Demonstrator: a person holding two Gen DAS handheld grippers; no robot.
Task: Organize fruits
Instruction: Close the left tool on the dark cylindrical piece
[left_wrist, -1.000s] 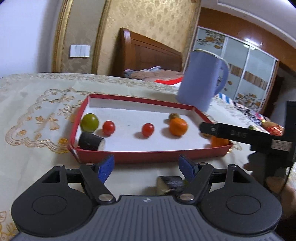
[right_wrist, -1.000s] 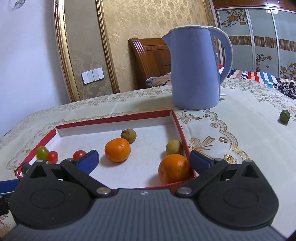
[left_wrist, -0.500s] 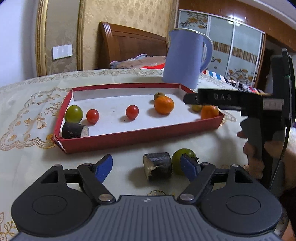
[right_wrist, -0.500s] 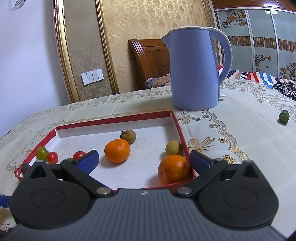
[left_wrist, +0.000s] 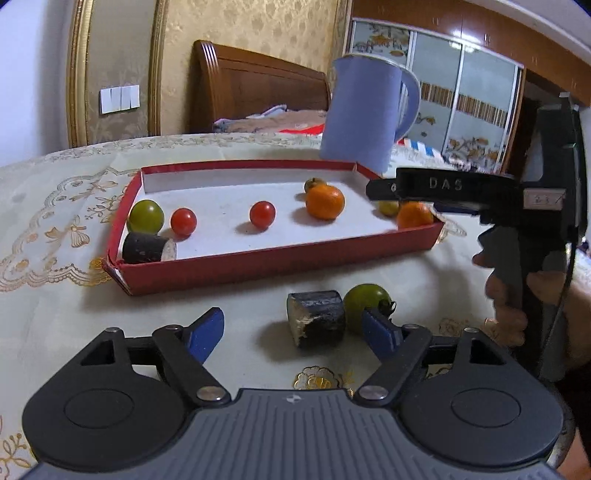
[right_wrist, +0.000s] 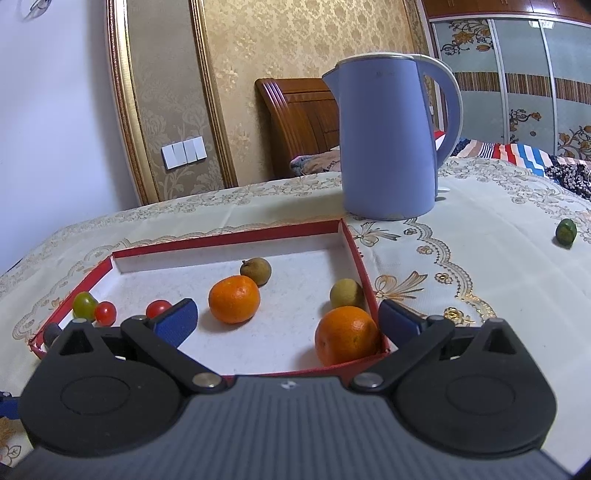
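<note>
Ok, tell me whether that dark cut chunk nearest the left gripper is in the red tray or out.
Out. The dark chunk lies on the tablecloth in front of the red tray, beside a green tomato.

Fruit count on the table, tray and cloth together

One red tray (left_wrist: 266, 258) holds two oranges, one near the middle (left_wrist: 324, 202) and one in the right corner (left_wrist: 414, 215); two red cherry tomatoes (left_wrist: 183, 221) (left_wrist: 262, 213); one green tomato (left_wrist: 145, 216); two small brownish-yellow round fruits, one behind the middle orange (right_wrist: 255, 271) and one beside the right wall (right_wrist: 346, 293); and one dark cut cylinder piece (left_wrist: 147, 249). On the cloth outside the tray lie one more dark cut piece (left_wrist: 317, 322), one more green tomato (left_wrist: 365, 301) just beside it, and one small green fruit (right_wrist: 566, 231) well apart to the right. One blue kettle (right_wrist: 388, 147) stands behind the tray.
</note>
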